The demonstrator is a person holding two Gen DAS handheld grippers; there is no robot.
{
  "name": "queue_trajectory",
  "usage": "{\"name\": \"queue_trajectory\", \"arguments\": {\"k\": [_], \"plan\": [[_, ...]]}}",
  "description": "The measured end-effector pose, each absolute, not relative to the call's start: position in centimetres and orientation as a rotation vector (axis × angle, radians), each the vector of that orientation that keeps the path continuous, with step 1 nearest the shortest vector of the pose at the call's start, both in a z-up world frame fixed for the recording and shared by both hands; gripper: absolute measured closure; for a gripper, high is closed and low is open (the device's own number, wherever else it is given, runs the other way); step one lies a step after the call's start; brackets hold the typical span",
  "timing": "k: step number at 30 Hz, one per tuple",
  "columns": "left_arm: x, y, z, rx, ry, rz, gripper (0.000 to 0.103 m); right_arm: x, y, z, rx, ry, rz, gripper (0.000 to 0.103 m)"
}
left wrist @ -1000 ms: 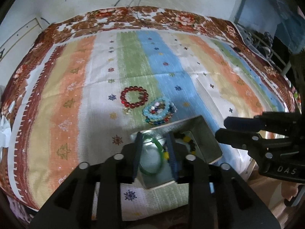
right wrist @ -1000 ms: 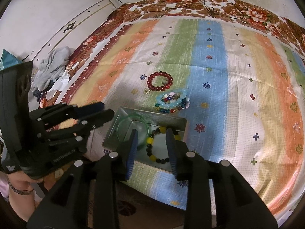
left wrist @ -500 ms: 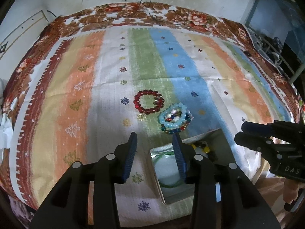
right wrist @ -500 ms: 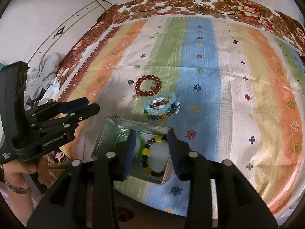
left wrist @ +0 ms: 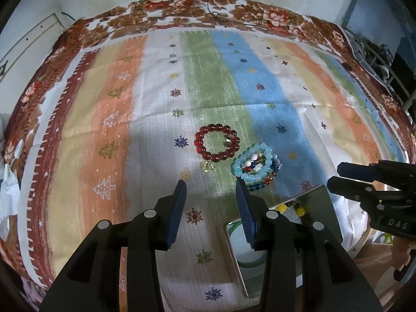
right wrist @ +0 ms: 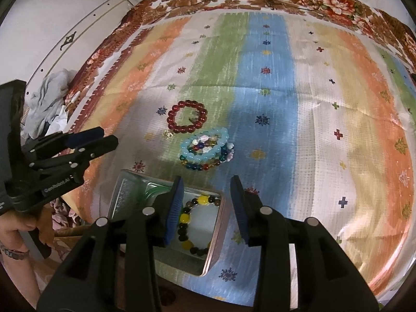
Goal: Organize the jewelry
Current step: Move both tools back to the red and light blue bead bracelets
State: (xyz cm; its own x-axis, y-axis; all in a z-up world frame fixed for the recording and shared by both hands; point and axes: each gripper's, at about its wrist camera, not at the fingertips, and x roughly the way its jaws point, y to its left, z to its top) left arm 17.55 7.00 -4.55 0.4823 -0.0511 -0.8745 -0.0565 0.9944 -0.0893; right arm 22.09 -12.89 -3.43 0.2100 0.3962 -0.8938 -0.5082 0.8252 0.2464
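Two bracelets sit in your tin [right wrist: 221, 223]; red bracelet [left wrist: 217, 143], blue bracelet pile [left wrist: 256, 166], small charm [left wrist: 207, 166] remain. Left gripper [left wrist: 210, 208], right gripper [right wrist: 206, 205] both spread, empty.

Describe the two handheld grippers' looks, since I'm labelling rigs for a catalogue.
The left gripper and right gripper share matte black angular plastic bodies, silver round pivot bolts and blue ribbed fingers. The left body carries white "GenRobot.AI" lettering, the right white "DAS". No cables show. A bare hand grips the left handle.
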Motion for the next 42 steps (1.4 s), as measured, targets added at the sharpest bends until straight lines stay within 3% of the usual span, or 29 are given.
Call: {"name": "queue_trajectory", "arguments": {"k": [42], "plan": [[26.3, 9.0, -11.2, -0.039, 1.188, 0.078, 0.062, 28.8, -9.6, -10.3, -0.172, 1.322, 0.564, 0.064]]}}
